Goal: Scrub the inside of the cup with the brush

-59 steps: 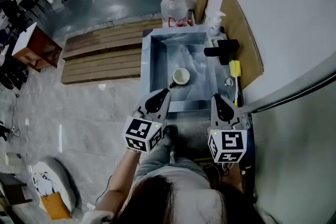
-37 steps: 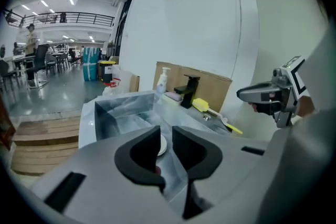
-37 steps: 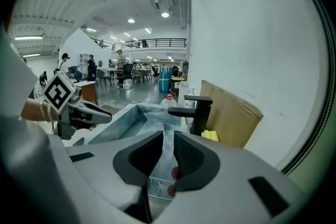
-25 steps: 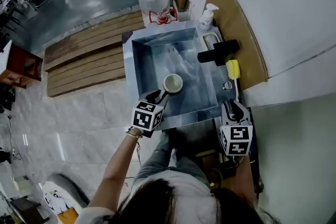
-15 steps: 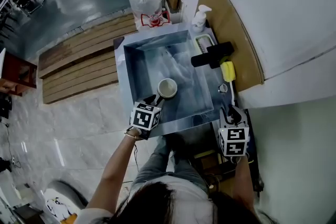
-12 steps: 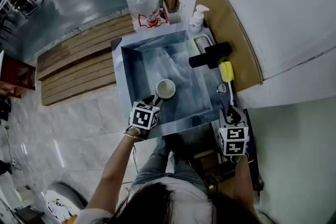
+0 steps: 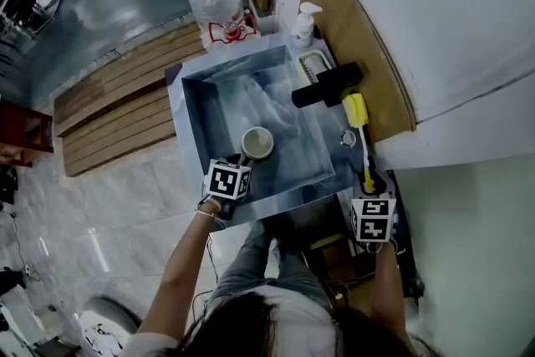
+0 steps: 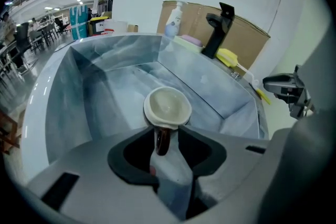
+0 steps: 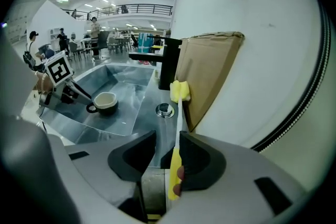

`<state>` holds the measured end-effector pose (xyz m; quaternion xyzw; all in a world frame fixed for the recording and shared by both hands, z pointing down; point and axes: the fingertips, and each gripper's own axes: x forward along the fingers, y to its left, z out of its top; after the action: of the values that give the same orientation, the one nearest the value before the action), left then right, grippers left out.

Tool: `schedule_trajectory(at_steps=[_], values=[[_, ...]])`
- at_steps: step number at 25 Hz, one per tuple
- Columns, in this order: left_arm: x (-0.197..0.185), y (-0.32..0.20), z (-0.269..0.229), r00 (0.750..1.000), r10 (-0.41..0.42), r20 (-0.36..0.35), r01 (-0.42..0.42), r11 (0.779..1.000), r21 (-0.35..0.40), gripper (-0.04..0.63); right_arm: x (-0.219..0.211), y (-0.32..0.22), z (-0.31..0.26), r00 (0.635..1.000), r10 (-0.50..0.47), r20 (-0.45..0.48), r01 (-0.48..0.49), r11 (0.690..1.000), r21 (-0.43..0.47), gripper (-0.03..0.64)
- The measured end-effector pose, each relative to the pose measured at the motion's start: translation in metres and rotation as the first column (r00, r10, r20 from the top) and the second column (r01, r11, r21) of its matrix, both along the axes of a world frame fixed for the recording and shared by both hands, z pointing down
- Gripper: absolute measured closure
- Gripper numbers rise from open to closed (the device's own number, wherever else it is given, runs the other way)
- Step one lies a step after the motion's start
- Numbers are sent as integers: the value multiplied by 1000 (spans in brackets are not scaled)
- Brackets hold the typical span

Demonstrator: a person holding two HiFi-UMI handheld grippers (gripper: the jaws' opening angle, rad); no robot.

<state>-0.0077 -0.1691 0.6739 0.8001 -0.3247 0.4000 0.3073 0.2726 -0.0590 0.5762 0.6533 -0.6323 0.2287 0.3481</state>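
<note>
Both jaw pairs apart, just opening, left gripper (image 8: 167,135) astride handle of upright cup (image 8: 168,106), handle pointing back at it, right gripper (image 9: 168,139) round brush (image 9: 177,131), lengthwise away, sponge head toward faucet (image 9: 169,63).

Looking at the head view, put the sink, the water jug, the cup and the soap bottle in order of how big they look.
1. sink, by far the largest
2. water jug
3. cup and soap bottle: these look about alike, so I won't rank them.
</note>
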Motion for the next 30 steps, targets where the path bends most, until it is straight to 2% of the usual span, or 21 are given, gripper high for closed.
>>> schedule_trajectory(at_steps=[3, 9, 16, 22, 25, 27, 30], values=[[-1, -2, 8, 1000, -6, 18, 7, 1000, -19, 462, 7, 0, 7, 1000, 18, -8, -18, 1000, -7, 462], [5, -2, 17, 998, 32, 54, -29, 998, -57, 462, 14, -4, 22, 1000, 25, -10, -26, 999, -31, 462], [9, 0, 23, 997, 54, 54, -49, 995, -86, 446, 23, -15, 36, 999, 33, -17, -34, 998, -48, 463], [10, -1, 24, 997, 55, 51, -52, 996, -75, 446, 24, -23, 37, 1000, 23, -6, -24, 998, -57, 465], [11, -2, 24, 997, 55, 48, -51, 996, -73, 448, 23, -23, 38, 1000, 26, 8, -25, 998, -54, 494], [11, -2, 24, 997, 55, 48, -51, 996, -73, 448, 24, -23, 37, 1000, 29, -11, -30, 998, -50, 549], [10, -1, 23, 997, 54, 49, -50, 996, -73, 449, 24, -22, 36, 999, 37, -3, -37, 998, -51, 551]])
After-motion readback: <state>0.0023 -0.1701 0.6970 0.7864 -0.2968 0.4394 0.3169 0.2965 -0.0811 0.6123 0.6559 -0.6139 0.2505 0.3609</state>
